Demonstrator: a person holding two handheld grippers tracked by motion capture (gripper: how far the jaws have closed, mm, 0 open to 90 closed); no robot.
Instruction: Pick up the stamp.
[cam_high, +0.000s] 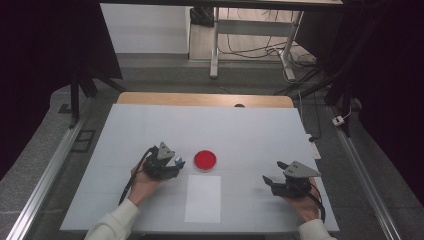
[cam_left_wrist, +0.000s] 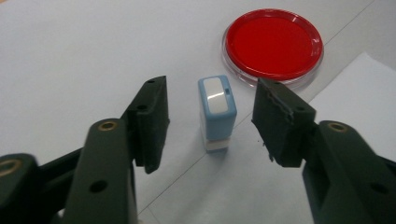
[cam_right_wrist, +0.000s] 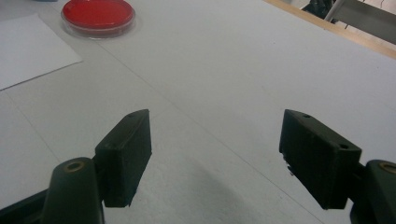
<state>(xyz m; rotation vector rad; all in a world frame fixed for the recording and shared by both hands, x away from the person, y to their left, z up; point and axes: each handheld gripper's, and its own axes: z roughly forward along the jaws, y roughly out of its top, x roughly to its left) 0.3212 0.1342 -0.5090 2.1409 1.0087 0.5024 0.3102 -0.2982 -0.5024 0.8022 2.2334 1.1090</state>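
Blue stamp (cam_left_wrist: 217, 112), one; red dish (cam_left_wrist: 273, 44), one.

Small blue-and-white stamp (cam_left_wrist: 216, 112), standing upright on the white table, just beside red ink pad (cam_left_wrist: 273, 44)

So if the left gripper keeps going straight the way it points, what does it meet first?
The small blue stamp, standing upright between the left gripper jaws, not yet touched. Beyond it lies the red ink pad, probably next in line.
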